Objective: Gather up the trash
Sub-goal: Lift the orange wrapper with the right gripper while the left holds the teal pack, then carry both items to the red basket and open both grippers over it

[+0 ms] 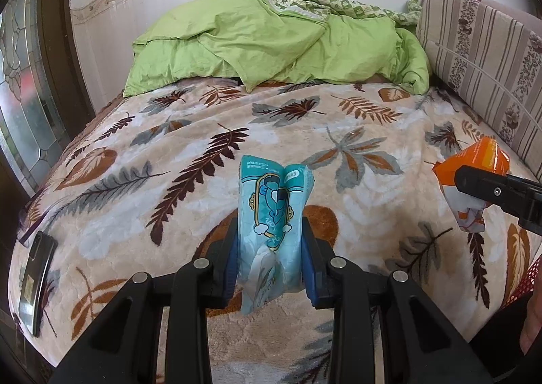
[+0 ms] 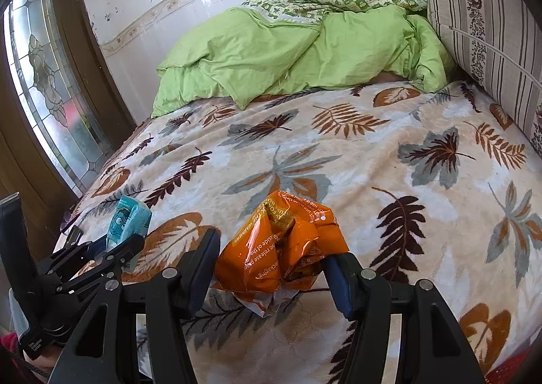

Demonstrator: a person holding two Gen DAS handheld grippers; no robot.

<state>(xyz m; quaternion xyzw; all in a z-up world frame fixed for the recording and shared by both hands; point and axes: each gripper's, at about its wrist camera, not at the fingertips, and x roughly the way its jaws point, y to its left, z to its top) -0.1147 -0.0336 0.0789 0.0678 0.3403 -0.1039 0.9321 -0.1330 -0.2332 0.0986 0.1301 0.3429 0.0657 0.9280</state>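
Both tools hang over the near end of a bed spread with a cream plush leaf-patterned blanket point(image 1: 305, 133). My left gripper point(image 1: 269, 258) is narrowed onto a crumpled light-blue plastic wrapper point(image 1: 271, 214) printed with a cartoon figure, its blue pads pressed against both sides. My right gripper point(image 2: 271, 269), jaws about half spread, clamps a crumpled orange foil packet point(image 2: 284, 248). A dark flat phone point(image 1: 35, 282) lies at the blanket's near left edge; a rumpled light-green duvet point(image 1: 271, 42) is heaped at the far end.
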